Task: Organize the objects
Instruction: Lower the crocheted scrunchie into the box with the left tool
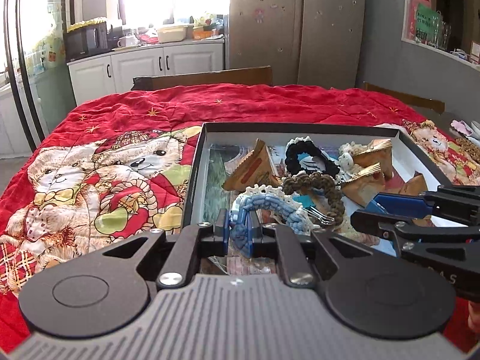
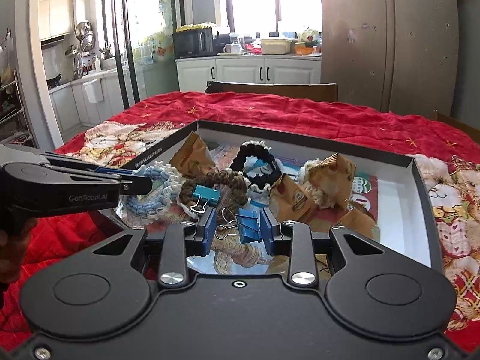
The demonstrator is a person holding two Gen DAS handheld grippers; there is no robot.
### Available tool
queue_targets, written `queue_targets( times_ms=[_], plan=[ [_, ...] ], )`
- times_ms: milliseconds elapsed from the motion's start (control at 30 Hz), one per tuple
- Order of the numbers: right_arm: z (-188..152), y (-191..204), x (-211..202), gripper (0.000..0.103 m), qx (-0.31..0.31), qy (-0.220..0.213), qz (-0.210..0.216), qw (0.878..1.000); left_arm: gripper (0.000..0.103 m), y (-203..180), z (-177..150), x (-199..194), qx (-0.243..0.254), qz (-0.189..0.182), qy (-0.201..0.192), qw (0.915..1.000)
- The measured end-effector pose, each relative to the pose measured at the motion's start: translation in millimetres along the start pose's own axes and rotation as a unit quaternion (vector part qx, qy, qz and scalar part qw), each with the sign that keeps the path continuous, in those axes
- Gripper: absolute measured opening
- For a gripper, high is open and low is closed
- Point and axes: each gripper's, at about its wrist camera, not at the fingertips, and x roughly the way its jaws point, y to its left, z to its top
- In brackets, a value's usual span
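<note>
A shallow black box (image 1: pixel 300 126) (image 2: pixel 300 141) lies on the red quilt. It holds brown snack packets (image 1: pixel 255 168) (image 2: pixel 192 156), a black scrunchie (image 1: pixel 303 153) (image 2: pixel 255 156), a brown scrunchie (image 1: pixel 318 180) (image 2: pixel 228 178) and a teal binder clip (image 2: pixel 207 195). My left gripper (image 1: pixel 239 225) (image 2: pixel 144 181) is shut on a light-blue crocheted scrunchie (image 1: pixel 270 204) (image 2: pixel 144 207) at the box's near left side. My right gripper (image 2: pixel 238 225) (image 1: pixel 364 213) is shut on a blue binder clip (image 2: pixel 249 229), whose wire handles point left, just above the box floor.
The red teddy-bear quilt (image 1: pixel 120 165) covers the whole table. Wooden chair backs (image 1: pixel 210 78) (image 2: pixel 270 88) stand at the far edge. A person's hand (image 2: pixel 12 240) grips the left tool. Small items (image 1: pixel 468 147) lie on the quilt right of the box.
</note>
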Motion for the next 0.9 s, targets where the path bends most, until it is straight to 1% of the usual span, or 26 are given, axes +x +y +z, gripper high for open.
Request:
queue_targets(
  times_ms=[200, 533, 700, 767, 833, 867, 900],
  plan=[
    [-1, 2, 8, 0.031, -0.005, 0.011, 0.002, 1.0, 0.014, -3, -3, 7, 0.01, 0.003, 0.007, 0.9999],
    [-2, 0, 15, 0.031, 0.002, 0.023, 0.008, 1.0, 0.014, -4, -3, 11, 0.016, 0.006, 0.009, 0.9998],
    [-1, -3, 17, 0.031, 0.007, 0.029, 0.01, 1.0, 0.017, -5, -3, 10, 0.017, 0.006, 0.007, 0.9998],
    [-2, -3, 17, 0.031, 0.008, 0.03, 0.011, 0.999, 0.021, -4, -3, 9, 0.015, 0.006, 0.003, 0.9999],
    [-2, -3, 17, 0.031, 0.007, 0.029, 0.01, 1.0, 0.03, -4, -3, 7, 0.016, 0.005, -0.001, 0.9999],
    [-2, -3, 17, 0.031, 0.006, 0.028, 0.01, 1.0, 0.039, -5, -3, 6, 0.016, 0.005, -0.003, 0.9999],
    [-2, -3, 17, 0.031, 0.006, 0.027, 0.009, 1.0, 0.04, -5, -3, 5, 0.017, 0.006, -0.005, 0.9998]
  ],
)
